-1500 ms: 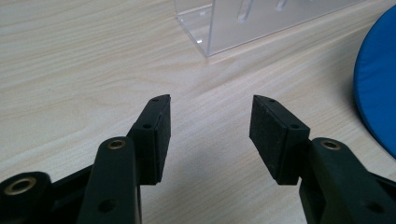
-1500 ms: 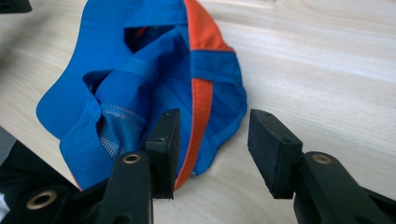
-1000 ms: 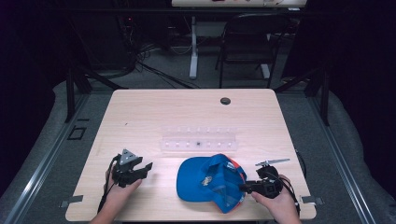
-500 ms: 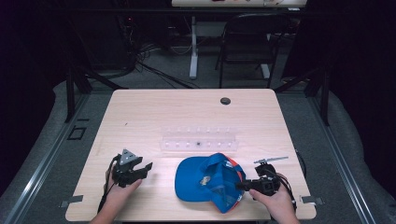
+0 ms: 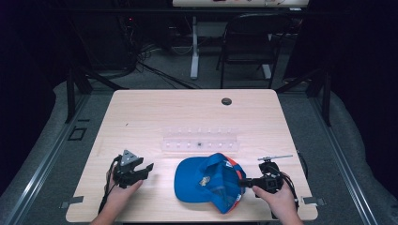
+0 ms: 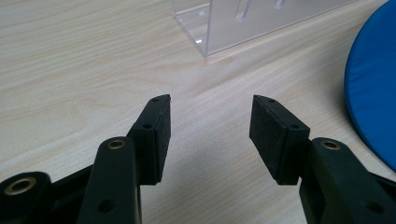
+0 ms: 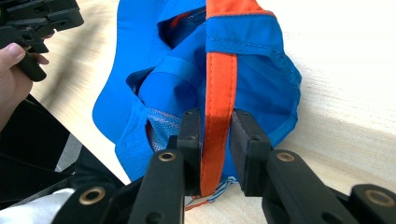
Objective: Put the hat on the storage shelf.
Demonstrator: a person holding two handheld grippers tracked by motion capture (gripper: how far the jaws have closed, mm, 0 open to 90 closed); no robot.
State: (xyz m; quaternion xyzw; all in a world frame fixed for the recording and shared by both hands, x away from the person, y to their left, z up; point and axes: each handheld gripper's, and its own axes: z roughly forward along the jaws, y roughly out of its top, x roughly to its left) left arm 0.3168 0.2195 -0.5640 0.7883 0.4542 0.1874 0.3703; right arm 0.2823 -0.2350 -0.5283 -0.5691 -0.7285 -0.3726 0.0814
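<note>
Right gripper (image 5: 245, 183) closing on the blue fabric cap's (image 5: 206, 179) orange strap (image 7: 218, 112)

Its jaws have just been closing, pinching the strap at lower centre; left gripper (image 6: 209, 122) rests spread, empty, lower left.

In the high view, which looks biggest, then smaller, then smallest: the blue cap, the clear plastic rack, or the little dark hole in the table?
1. Blue cap, the biggest patch.
2. Clear plastic rack, longer than the cap but thinner; it also lies farther from the camera, so these two are close.
3. Dark hole, by far the smallest.
</note>
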